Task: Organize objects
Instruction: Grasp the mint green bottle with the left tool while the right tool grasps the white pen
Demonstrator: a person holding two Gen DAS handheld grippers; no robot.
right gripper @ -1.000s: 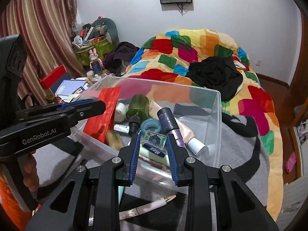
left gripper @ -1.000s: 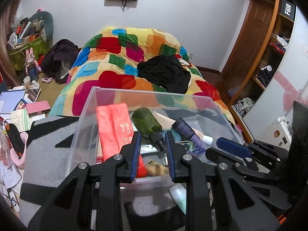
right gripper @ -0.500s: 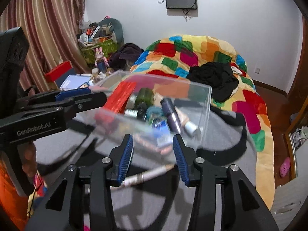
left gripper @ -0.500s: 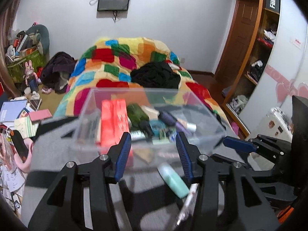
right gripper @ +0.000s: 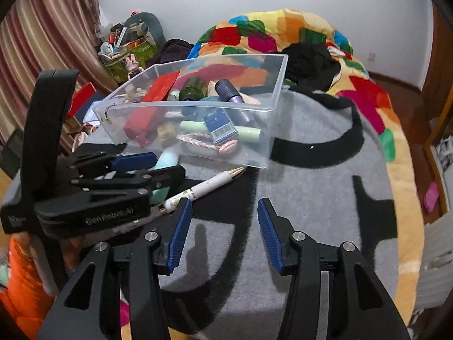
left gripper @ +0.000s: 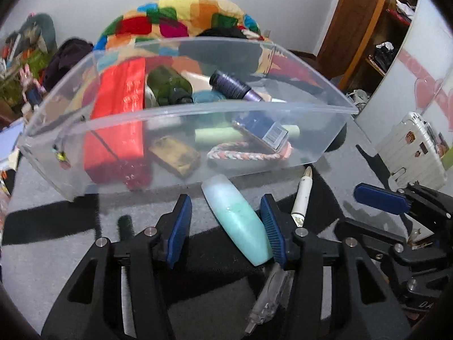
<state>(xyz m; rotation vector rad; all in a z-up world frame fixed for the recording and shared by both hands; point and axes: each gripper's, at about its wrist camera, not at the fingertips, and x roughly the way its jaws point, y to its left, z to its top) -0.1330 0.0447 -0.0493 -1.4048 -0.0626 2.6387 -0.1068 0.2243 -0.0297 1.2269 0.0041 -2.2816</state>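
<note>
On the grey bed blanket (right gripper: 311, 187), the mint bottle (left gripper: 240, 221) is straddled by the spread left gripper (left gripper: 226, 226); it should be centred before being pinched; the right gripper (right gripper: 223, 232) is spread, empty.

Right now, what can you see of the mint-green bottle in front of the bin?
The mint-green bottle is a smooth, flattened oval of pale, slightly translucent plastic; no cap or label shows. It lies flat on the grey blanket, its far end at the clear bin. The open left gripper straddles it, the right finger pad at its side. A white pen lies just right.
</note>
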